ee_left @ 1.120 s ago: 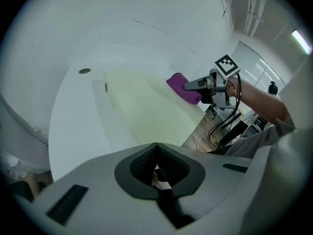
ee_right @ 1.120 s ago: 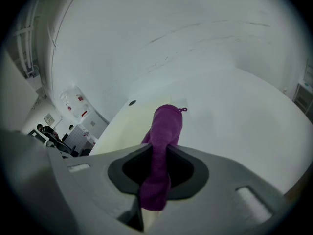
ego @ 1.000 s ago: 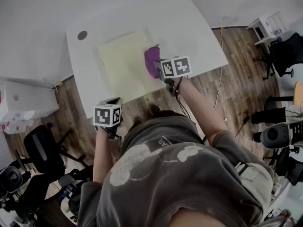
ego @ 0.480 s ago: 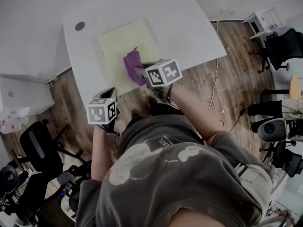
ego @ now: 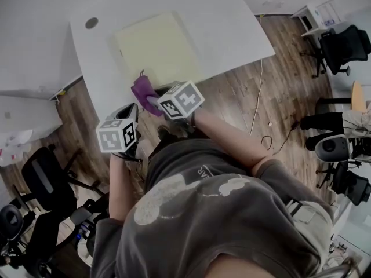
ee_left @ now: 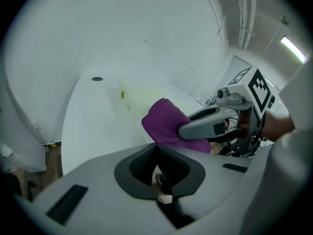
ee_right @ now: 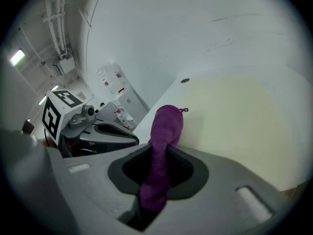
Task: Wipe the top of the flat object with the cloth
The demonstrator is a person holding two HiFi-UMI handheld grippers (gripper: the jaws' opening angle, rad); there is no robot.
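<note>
Right gripper [ee_right: 164,155] clenched on cloth [ee_right: 167,124]: purple wad pinched between jaws, free end sticking forward, likely as wiping pad. Cloth sits at near-left corner of mat [ego: 156,45], by table [ego: 232,22] edge; contact with mat unclear. Pale yellow mat lies flat mid-table. Left gripper [ee_left: 159,169] hangs off table beside right, probably to clear wiping path; jaws pressed together, nothing between.

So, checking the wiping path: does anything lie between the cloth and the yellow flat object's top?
Nothing visible does. The purple cloth, clamped in the right gripper, hangs at the table's near edge, by the yellow flat object, whose top is bare. The left gripper is aside.
</note>
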